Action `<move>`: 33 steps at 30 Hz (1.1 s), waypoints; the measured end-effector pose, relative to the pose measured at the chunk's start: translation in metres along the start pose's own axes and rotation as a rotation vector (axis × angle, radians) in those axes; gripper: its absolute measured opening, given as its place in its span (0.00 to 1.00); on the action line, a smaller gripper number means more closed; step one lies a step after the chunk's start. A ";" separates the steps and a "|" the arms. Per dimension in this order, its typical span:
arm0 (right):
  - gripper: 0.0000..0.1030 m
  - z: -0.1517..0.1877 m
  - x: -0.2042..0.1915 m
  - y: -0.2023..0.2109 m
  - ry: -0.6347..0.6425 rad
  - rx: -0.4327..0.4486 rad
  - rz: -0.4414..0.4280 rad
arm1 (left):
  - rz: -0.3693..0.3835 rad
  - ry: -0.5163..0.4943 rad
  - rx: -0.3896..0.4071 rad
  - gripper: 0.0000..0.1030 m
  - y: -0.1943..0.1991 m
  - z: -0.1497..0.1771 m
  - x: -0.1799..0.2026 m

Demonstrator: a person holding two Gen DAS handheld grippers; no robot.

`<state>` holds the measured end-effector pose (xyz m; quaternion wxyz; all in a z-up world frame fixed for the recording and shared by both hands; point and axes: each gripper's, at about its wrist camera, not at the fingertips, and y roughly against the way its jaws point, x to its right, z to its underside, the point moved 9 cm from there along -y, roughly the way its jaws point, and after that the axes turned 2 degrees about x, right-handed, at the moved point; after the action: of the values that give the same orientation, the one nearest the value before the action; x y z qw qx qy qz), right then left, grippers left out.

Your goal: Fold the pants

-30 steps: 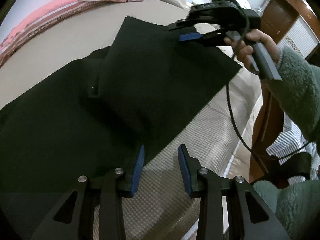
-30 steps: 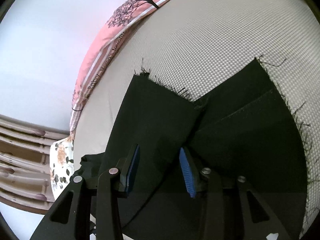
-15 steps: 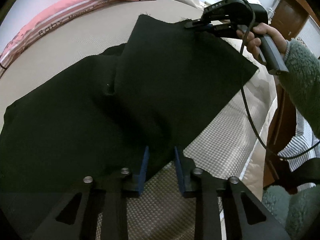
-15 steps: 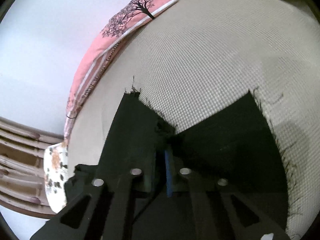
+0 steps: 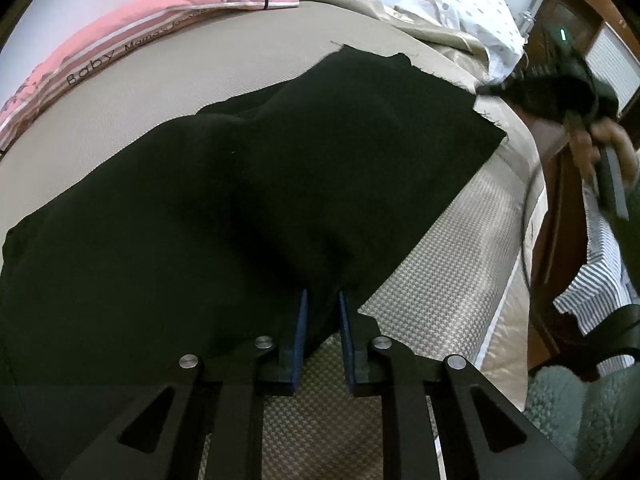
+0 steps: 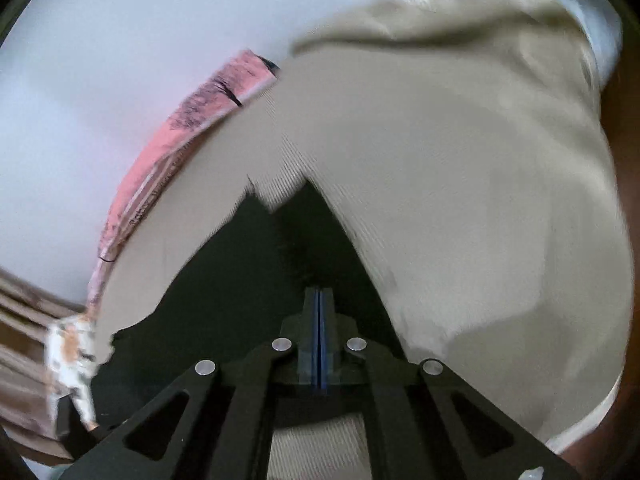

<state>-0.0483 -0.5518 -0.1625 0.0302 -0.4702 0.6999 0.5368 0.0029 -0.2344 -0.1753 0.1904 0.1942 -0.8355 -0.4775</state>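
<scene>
Black pants (image 5: 240, 184) lie spread on a beige bed, legs laid one over the other, hems at the far right. My left gripper (image 5: 323, 300) is closed on the pants' near edge, with cloth bunched between the blue pads. My right gripper (image 6: 319, 300) is shut, pads together, over the pants (image 6: 248, 280) near the hem end; this view is blurred, so whether cloth sits between the pads is unclear. The right gripper also shows, blurred, in the left wrist view (image 5: 504, 88) just off the hem corner.
A pink pillow (image 5: 140, 44) lies along the far bed edge by the wall. A white dotted cloth (image 5: 464, 4) is heaped at the far right. The bed edge (image 5: 508, 280) drops off at the right, with wooden furniture beyond.
My left gripper closed on the pants' near edge. My right gripper shut at the hem, then swung right and back from the hem corner.
</scene>
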 end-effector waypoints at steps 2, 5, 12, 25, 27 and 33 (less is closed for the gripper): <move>0.06 0.013 0.009 -0.004 -0.067 -0.038 -0.063 | 0.006 0.007 -0.001 0.16 -0.002 0.000 -0.001; 0.16 0.017 0.011 -0.007 -0.138 -0.067 -0.120 | 0.000 0.007 0.000 0.16 -0.002 0.000 -0.001; 0.41 0.021 0.002 0.000 -0.127 -0.069 -0.153 | 0.009 0.027 0.002 0.16 -0.001 0.003 -0.001; 0.03 0.007 -0.001 -0.026 -0.070 -0.053 -0.111 | 0.008 0.031 0.004 0.16 -0.001 0.004 -0.002; 0.03 0.010 -0.003 -0.004 -0.049 -0.008 -0.098 | 0.012 0.030 0.006 0.16 0.000 0.004 -0.002; 0.03 0.042 0.022 0.011 -0.030 -0.008 0.016 | 0.025 -0.004 0.009 0.16 0.000 0.004 0.001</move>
<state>-0.0873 -0.5326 -0.1841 0.0343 -0.4568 0.7009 0.5468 -0.0002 -0.2321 -0.1774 0.1938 0.1835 -0.8404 -0.4716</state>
